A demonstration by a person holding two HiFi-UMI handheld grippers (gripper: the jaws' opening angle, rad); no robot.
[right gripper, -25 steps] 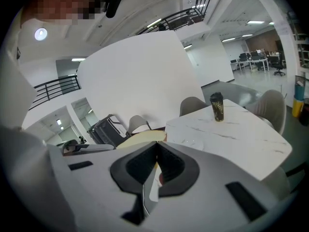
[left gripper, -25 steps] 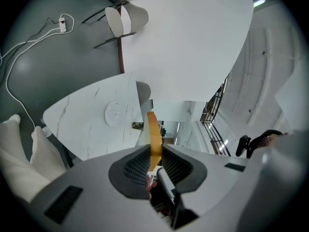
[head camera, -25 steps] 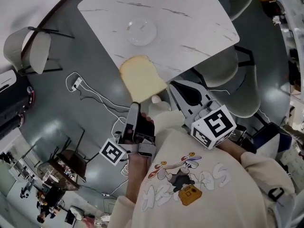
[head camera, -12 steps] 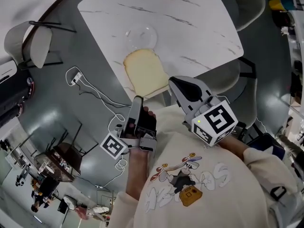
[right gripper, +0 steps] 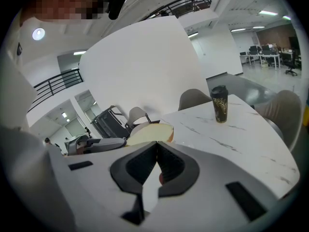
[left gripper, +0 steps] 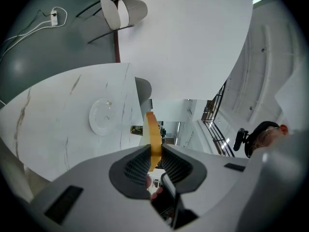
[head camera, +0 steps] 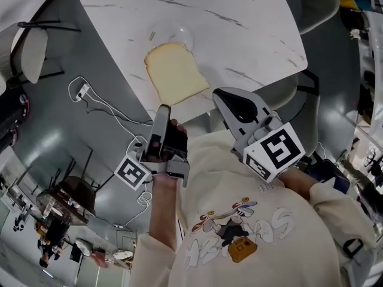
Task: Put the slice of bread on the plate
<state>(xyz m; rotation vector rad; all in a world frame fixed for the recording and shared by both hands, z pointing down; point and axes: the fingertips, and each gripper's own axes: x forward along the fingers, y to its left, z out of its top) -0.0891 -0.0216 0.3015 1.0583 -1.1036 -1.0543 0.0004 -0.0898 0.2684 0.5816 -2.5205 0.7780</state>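
Clamping the slice of bread (head camera: 175, 73), left gripper (head camera: 163, 109) has not released it; plate (left gripper: 102, 116) seems just beyond its jaws; right gripper (right gripper: 155, 146) closed, empty

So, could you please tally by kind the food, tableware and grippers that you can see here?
slice of bread: 1
plate: 1
cup: 1
grippers: 2, the left gripper and the right gripper
total: 5

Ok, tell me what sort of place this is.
Probably an open-plan office's break area: a white marble-look table with grey shell chairs, a tall dark takeaway cup, and rows of desks with office chairs beyond.
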